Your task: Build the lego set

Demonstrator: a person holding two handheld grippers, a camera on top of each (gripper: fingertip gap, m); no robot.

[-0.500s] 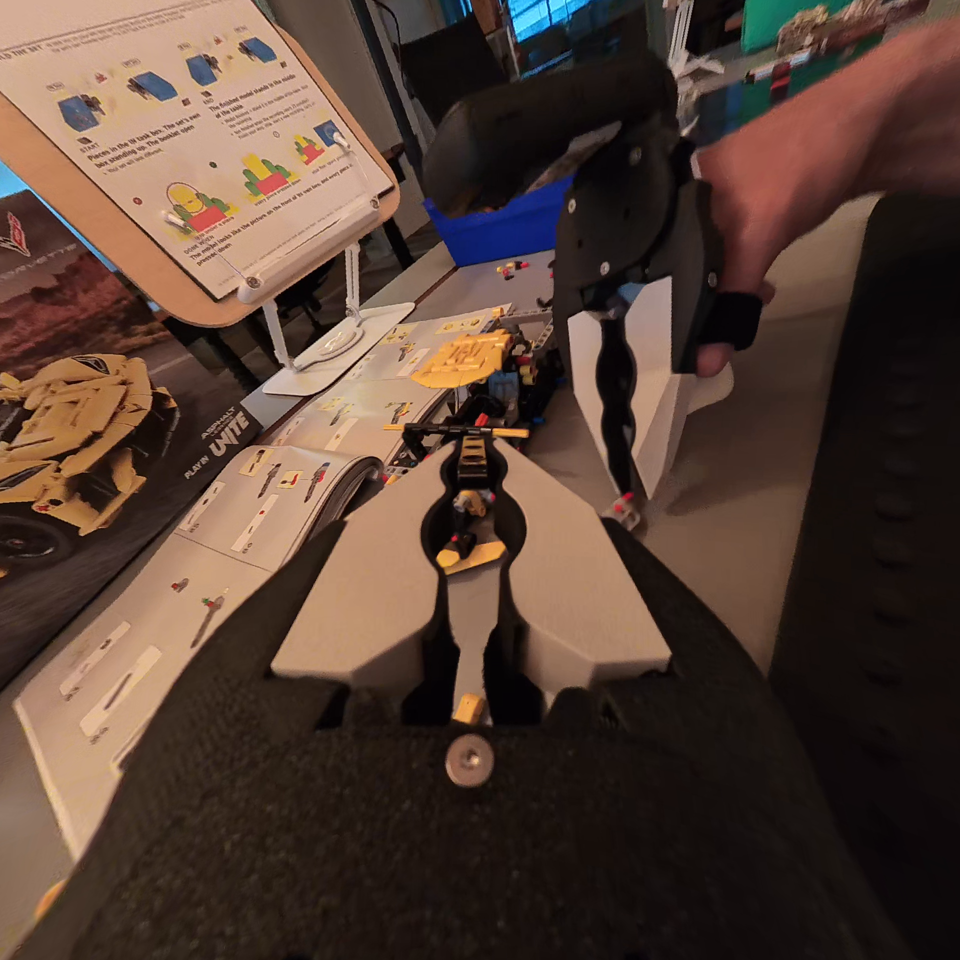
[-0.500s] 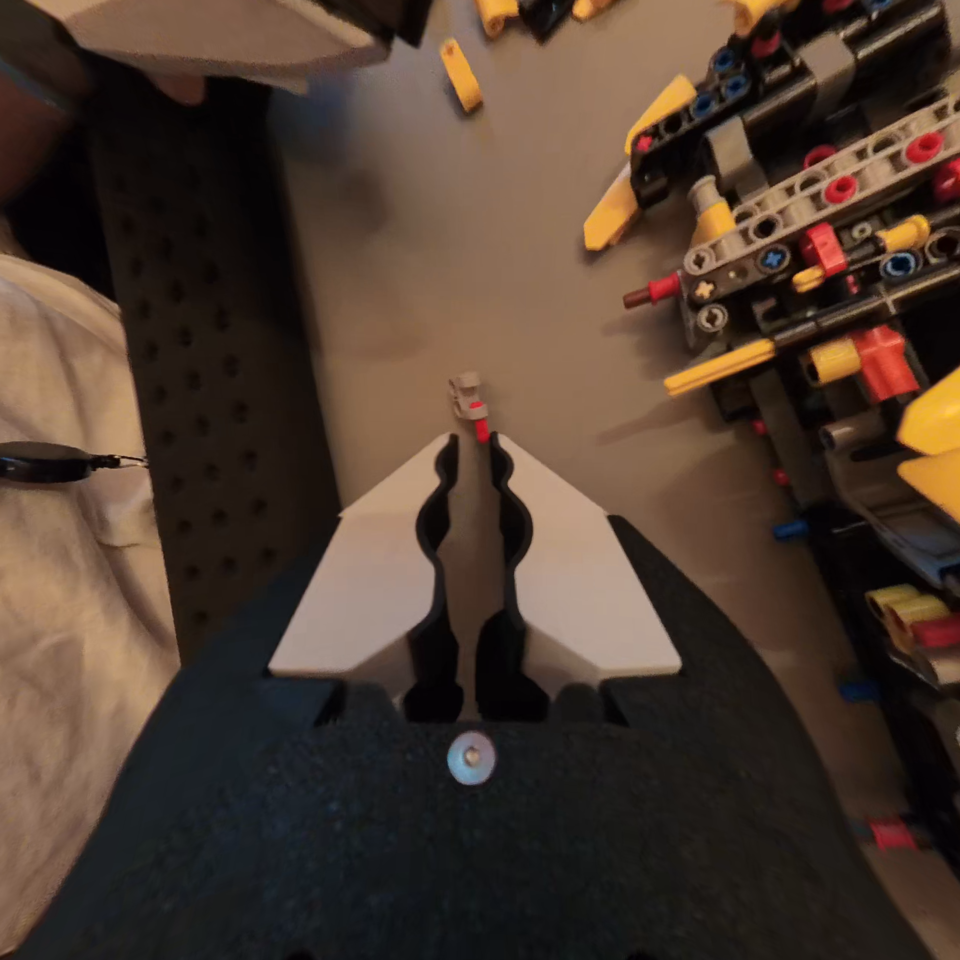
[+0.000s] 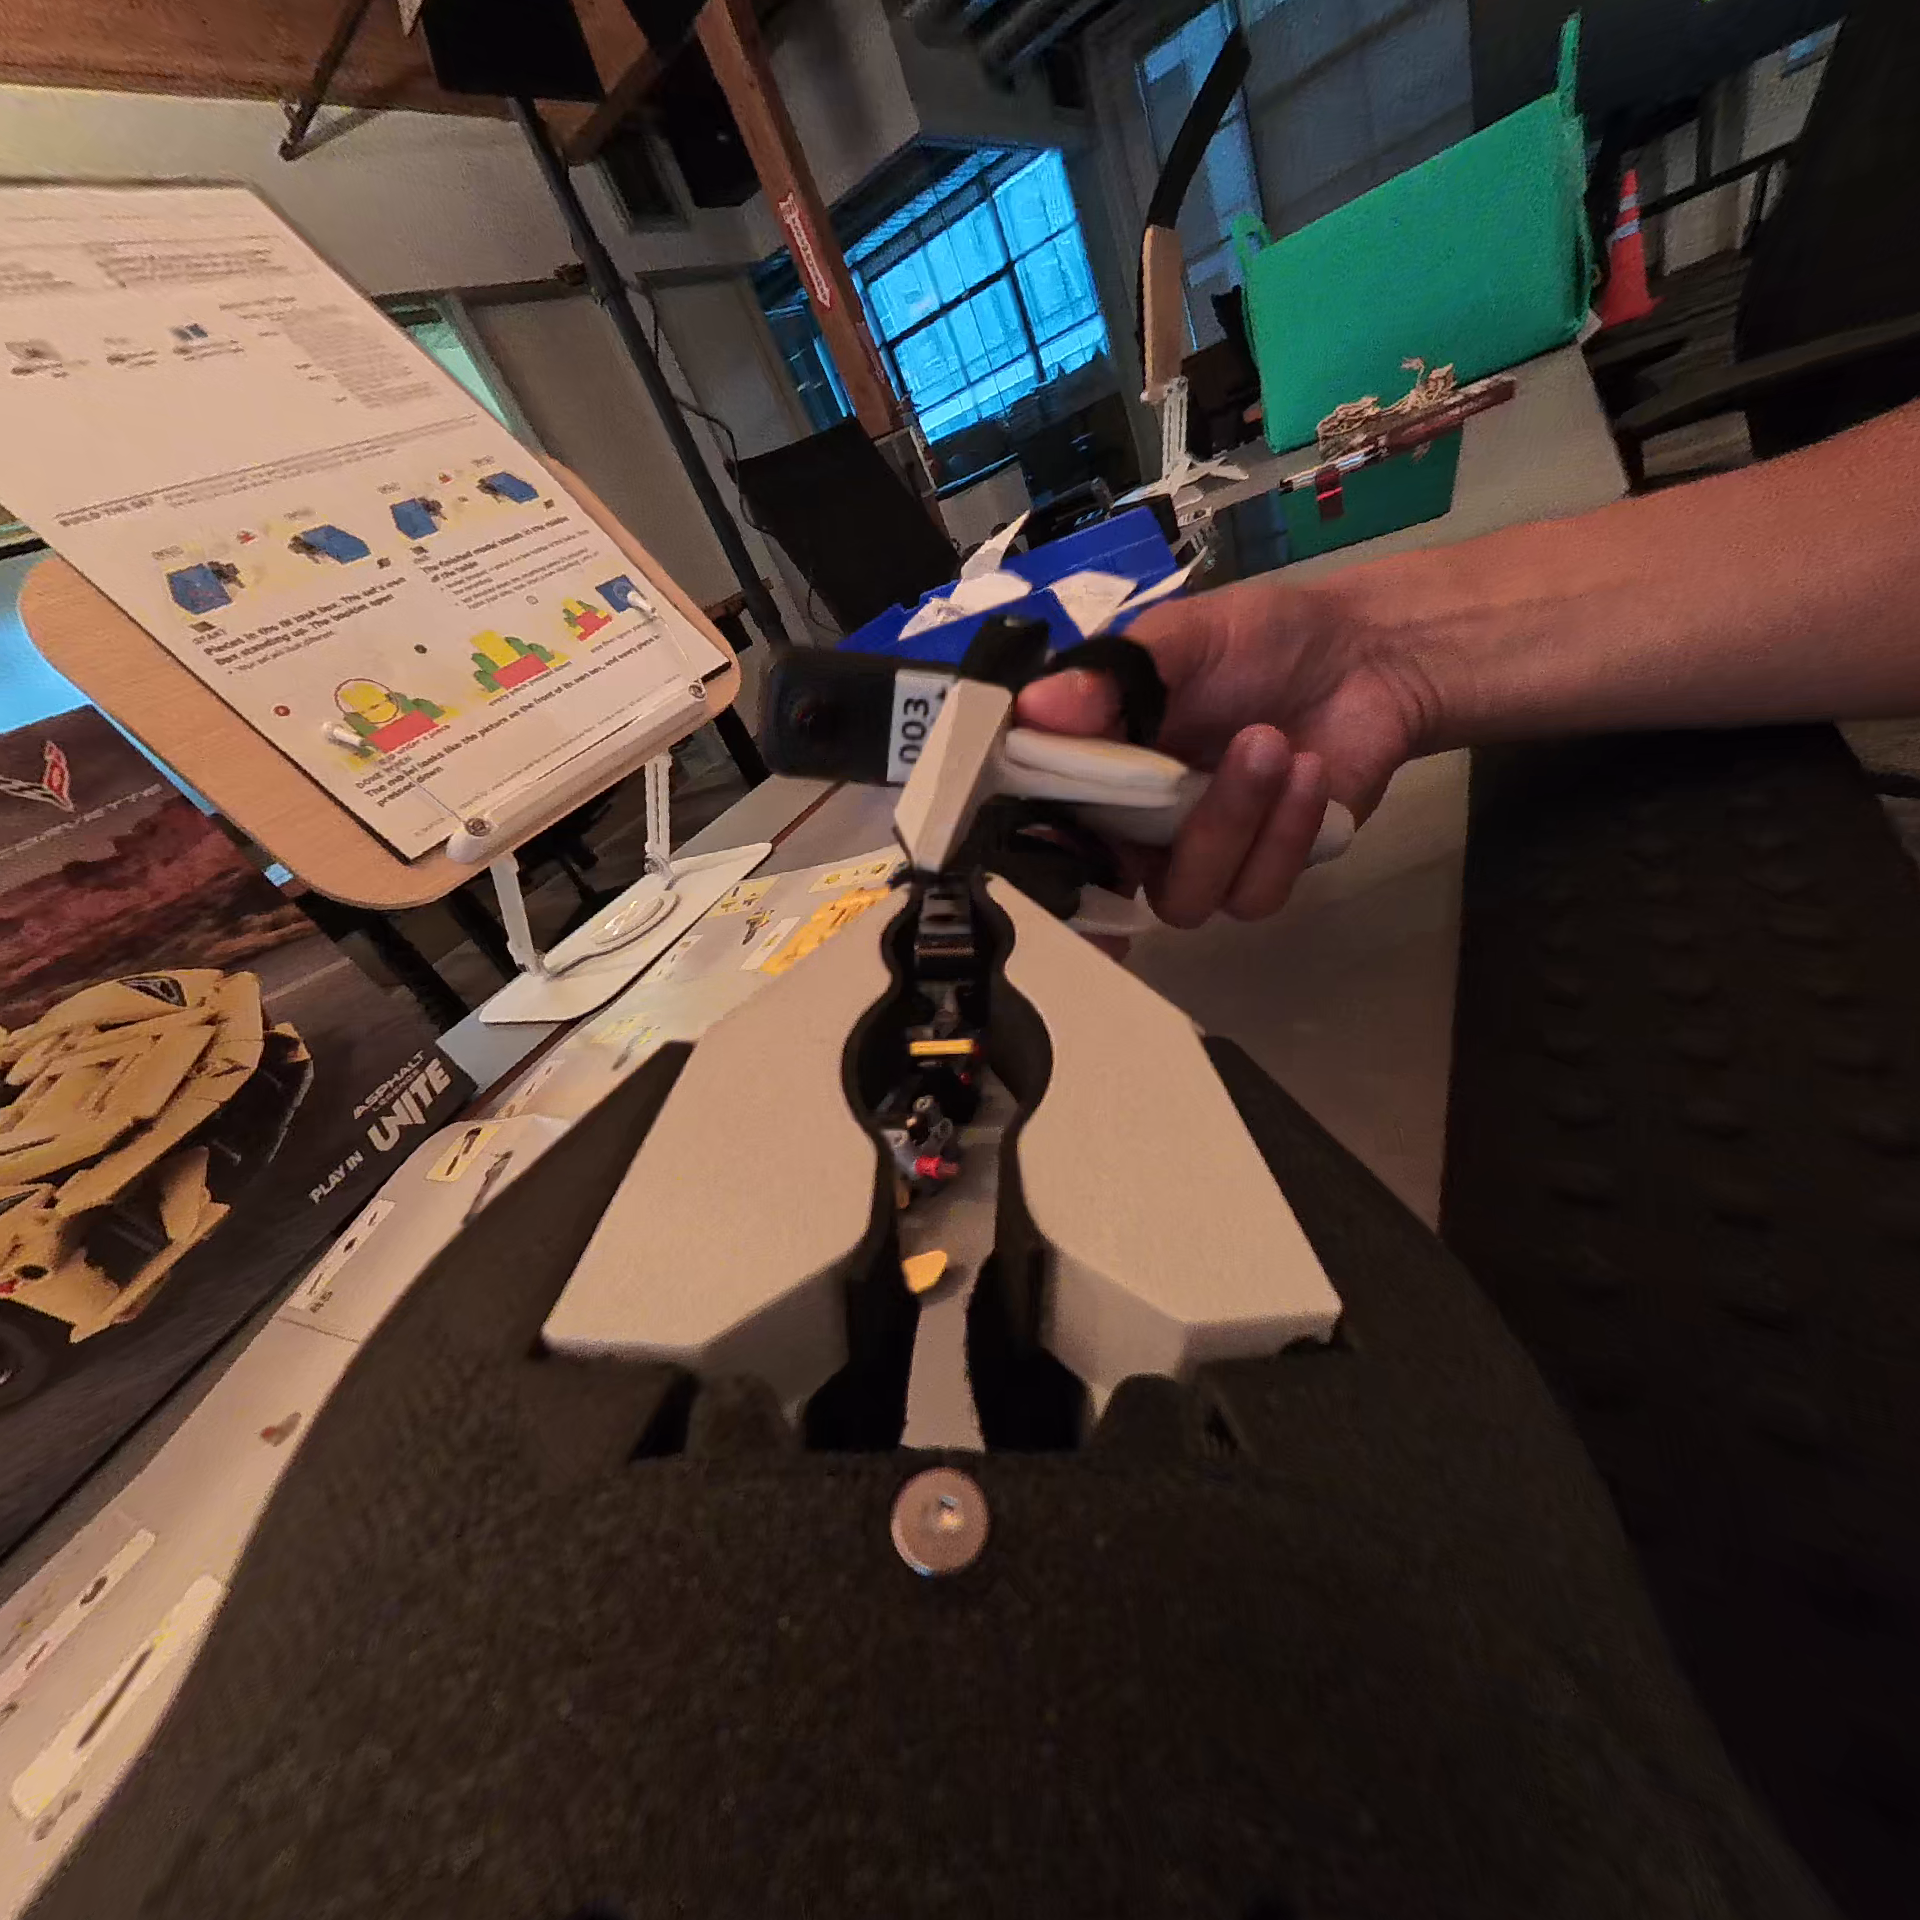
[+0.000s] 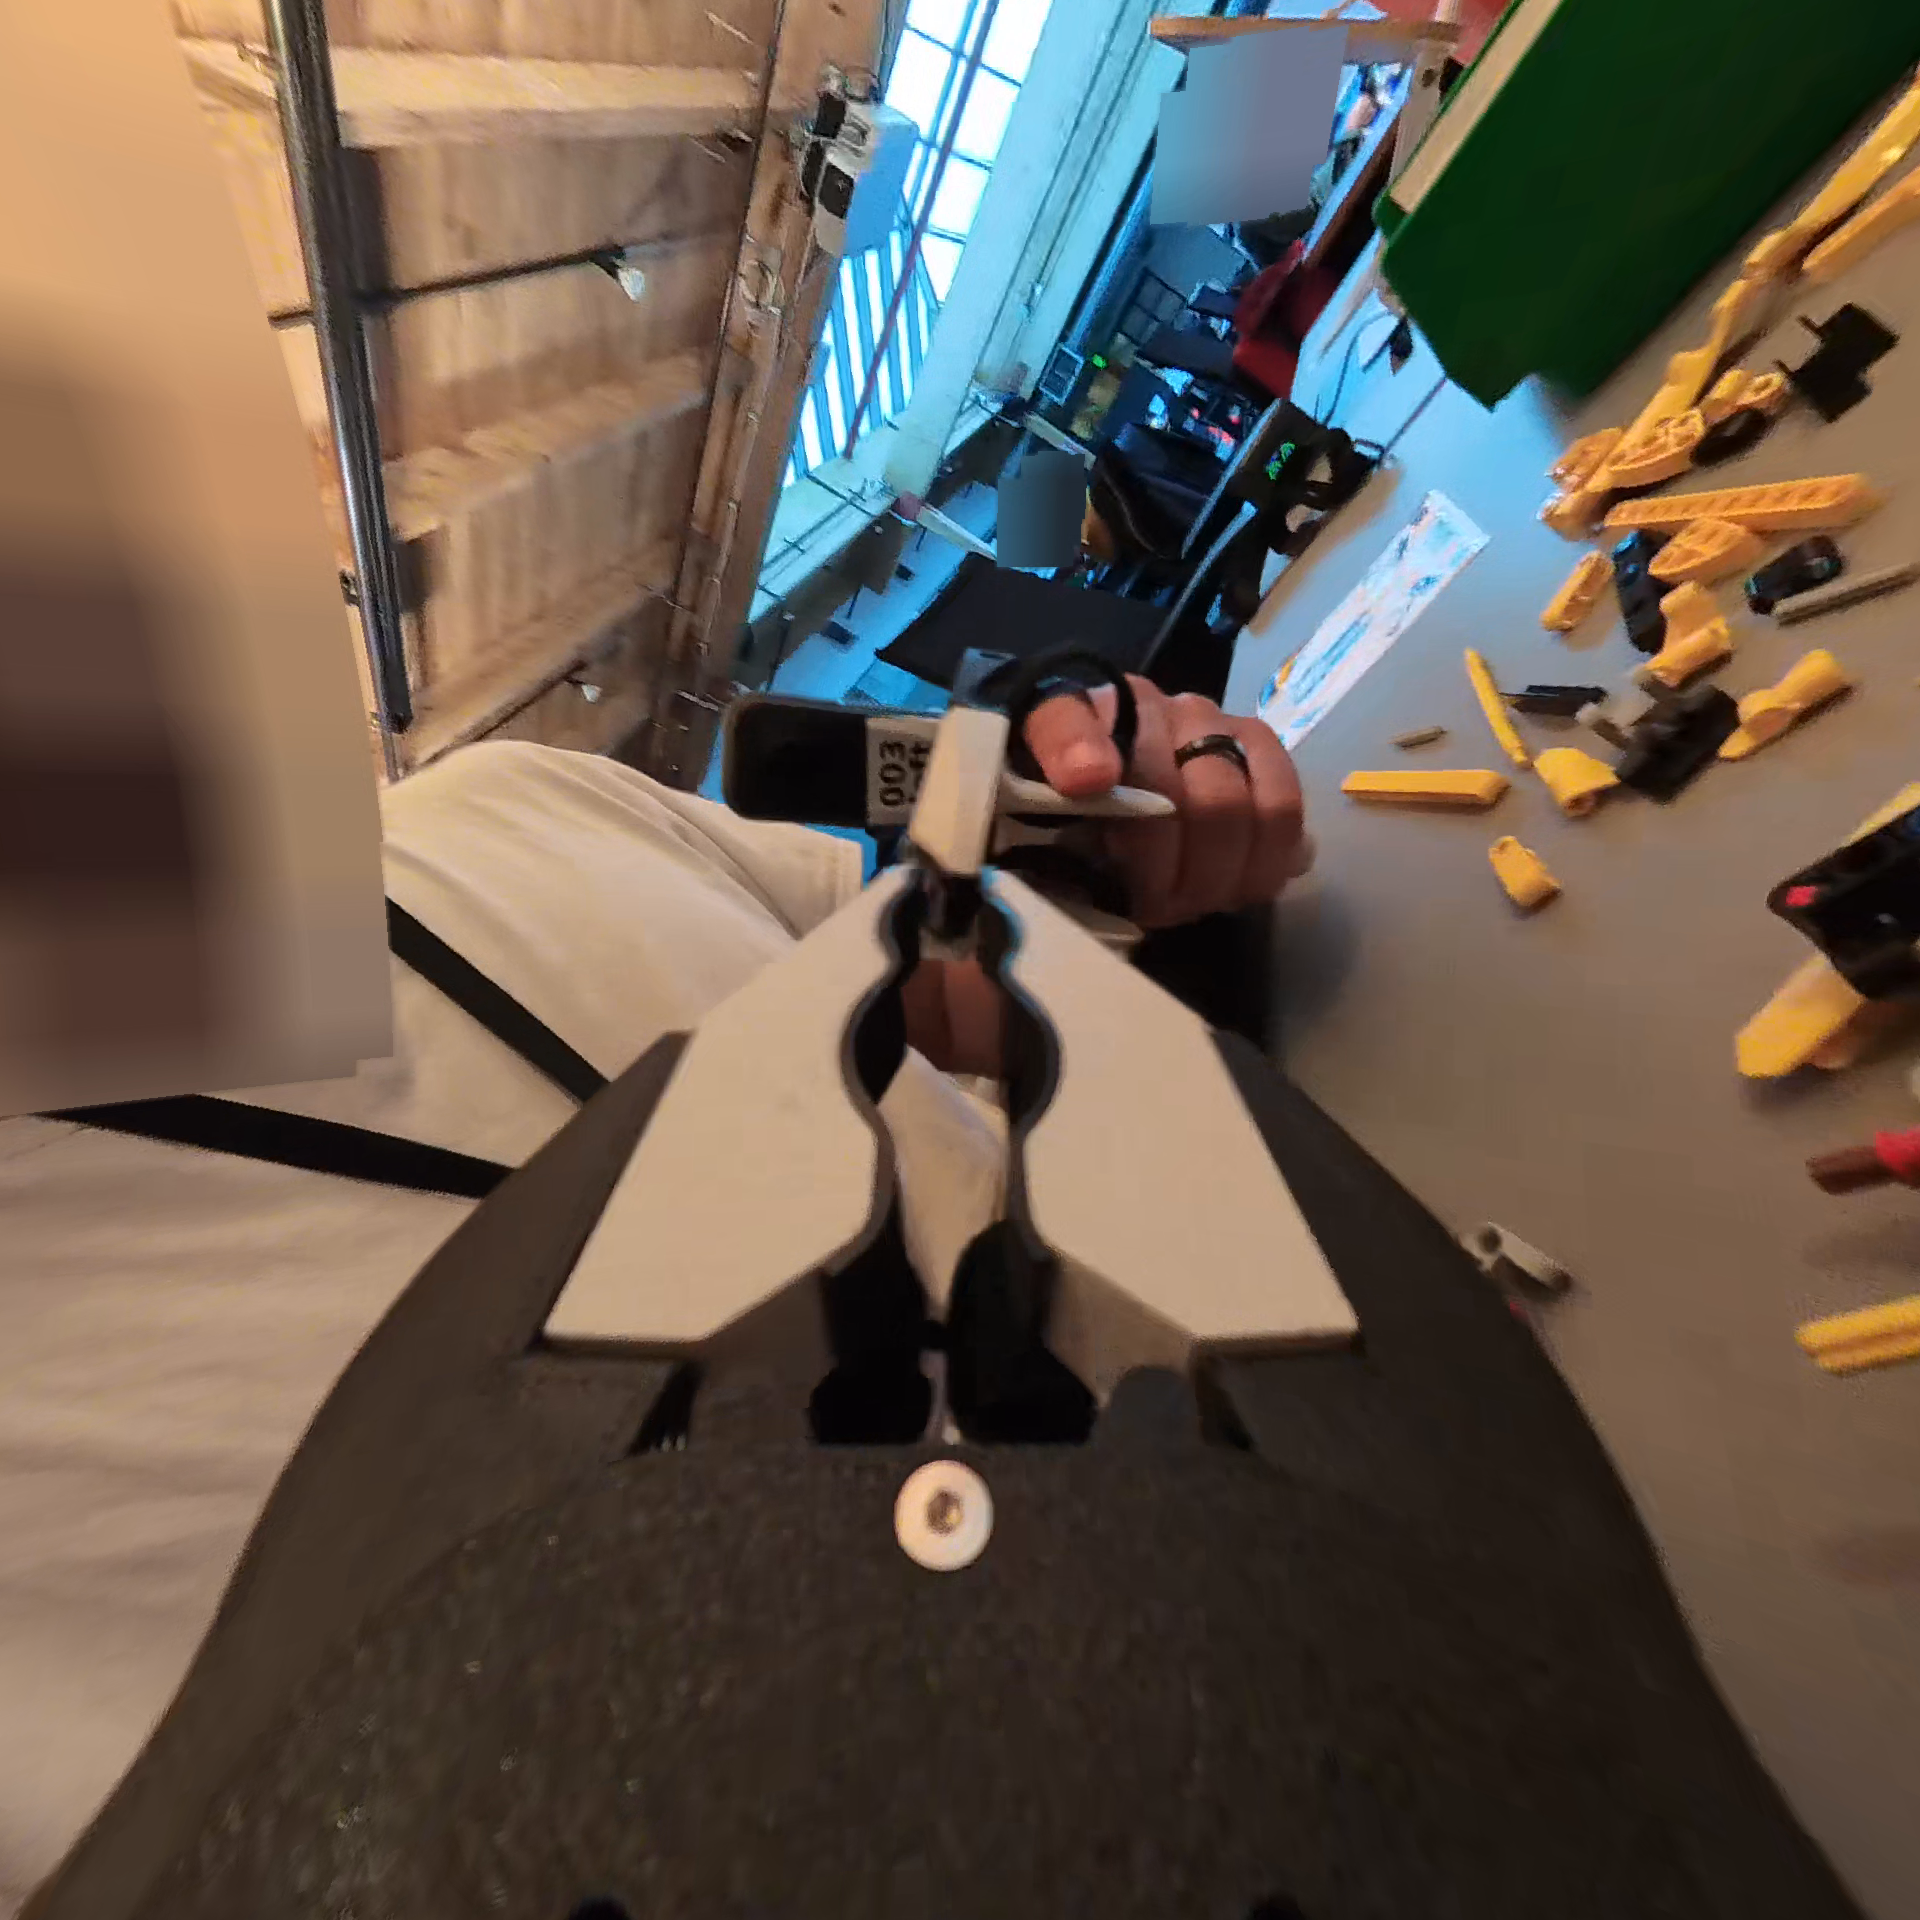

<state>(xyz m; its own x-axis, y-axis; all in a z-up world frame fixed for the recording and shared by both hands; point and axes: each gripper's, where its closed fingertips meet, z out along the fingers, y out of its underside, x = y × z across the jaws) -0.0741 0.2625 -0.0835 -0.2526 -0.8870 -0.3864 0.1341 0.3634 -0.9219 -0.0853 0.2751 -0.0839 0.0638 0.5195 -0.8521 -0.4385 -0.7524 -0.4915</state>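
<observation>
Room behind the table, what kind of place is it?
Probably a workshop or lab: exposed wooden beams, big grid-paned windows, an orange traffic cone, and a grey table strewn with yellow building pieces.

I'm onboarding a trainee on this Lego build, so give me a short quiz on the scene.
1. True or false: the left gripper and right gripper face each other, tips close together.
2. The loose plastic Lego pieces on the grey table are mostly: A yellow, B green, C white.
3. Fill in: the printed white instruction sheet rests on a tilted ____ board.
Key: 1 true; 2 A; 3 wooden.
</observation>
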